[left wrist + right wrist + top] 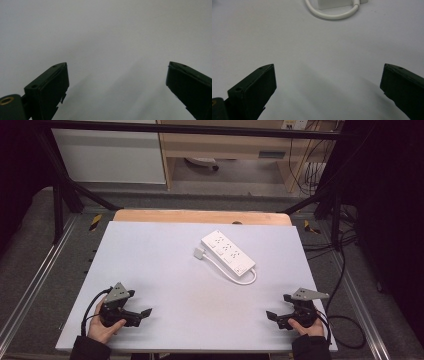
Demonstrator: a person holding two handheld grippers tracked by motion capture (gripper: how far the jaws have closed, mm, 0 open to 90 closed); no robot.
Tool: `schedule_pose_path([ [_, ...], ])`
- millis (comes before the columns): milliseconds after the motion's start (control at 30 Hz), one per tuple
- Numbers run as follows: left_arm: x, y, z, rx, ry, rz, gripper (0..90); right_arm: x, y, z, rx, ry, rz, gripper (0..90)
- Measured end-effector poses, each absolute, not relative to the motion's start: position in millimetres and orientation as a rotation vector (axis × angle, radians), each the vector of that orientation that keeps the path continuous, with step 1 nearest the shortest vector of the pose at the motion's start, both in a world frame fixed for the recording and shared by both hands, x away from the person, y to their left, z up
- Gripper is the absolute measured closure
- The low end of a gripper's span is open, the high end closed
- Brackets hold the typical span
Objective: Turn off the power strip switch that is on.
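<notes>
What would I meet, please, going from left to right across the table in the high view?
Left tongs → white plug → white power strip → right tongs.

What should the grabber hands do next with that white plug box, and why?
Probably the right gripper should move forward toward the white power strip. Both it and the left gripper rest near the front edge of the table with jaws open and nothing between them, while the strip lies untouched farther back. Its looped cord shows just ahead in the right gripper view, so the right looks closer.
</notes>
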State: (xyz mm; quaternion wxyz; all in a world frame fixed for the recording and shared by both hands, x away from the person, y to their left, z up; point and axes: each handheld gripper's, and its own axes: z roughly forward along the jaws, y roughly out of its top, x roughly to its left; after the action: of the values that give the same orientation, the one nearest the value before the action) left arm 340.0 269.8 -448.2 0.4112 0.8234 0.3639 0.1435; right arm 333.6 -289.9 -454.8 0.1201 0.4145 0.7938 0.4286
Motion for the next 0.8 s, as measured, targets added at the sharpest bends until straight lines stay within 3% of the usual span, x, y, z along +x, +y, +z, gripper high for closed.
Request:
schedule_pose_path([
  [800, 340.8, 270.7, -449.8, 2.074, 0.927, 0.36, 5.3, 335.9, -284.9, -454.0, 1.201, 2.321, 1.242, 1.0],
])
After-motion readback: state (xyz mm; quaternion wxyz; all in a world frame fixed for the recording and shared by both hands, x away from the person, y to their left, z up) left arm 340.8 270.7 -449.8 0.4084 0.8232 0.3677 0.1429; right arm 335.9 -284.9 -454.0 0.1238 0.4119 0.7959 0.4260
